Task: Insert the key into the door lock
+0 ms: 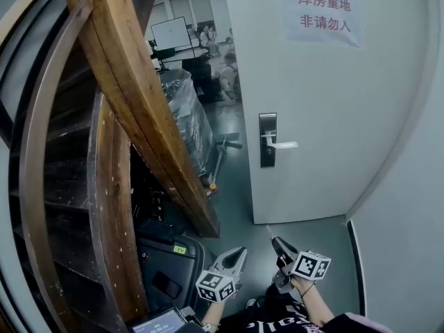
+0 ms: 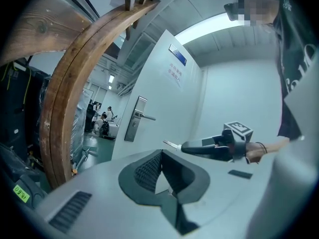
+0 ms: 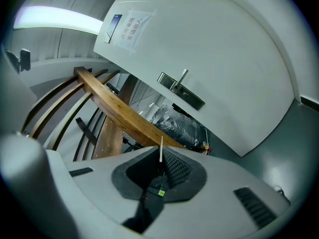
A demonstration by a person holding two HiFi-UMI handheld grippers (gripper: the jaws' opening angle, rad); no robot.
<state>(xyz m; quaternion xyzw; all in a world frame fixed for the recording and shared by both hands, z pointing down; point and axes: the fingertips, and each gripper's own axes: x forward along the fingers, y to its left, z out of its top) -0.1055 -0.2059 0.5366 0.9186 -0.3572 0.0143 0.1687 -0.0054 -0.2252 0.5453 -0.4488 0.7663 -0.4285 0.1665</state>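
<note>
A person faces a white door [image 1: 326,103] with a gripper in each hand, both held low and well apart from it. The right gripper [image 1: 279,244] is pinching a key [image 3: 161,149], whose thin blade sticks out past the pads toward the door. The left gripper [image 1: 234,258] has its jaws pressed together with nothing between them. A metal lock plate [image 1: 268,140] sits near the door's left edge, and a lever handle [image 1: 280,144] juts from it to the right. To do this well, the right gripper likely needs to rise to the plate and aim below the handle, where a keyhole seems to sit. It should then square the blade to the slot and push straight in, clear of the lever.
</note>
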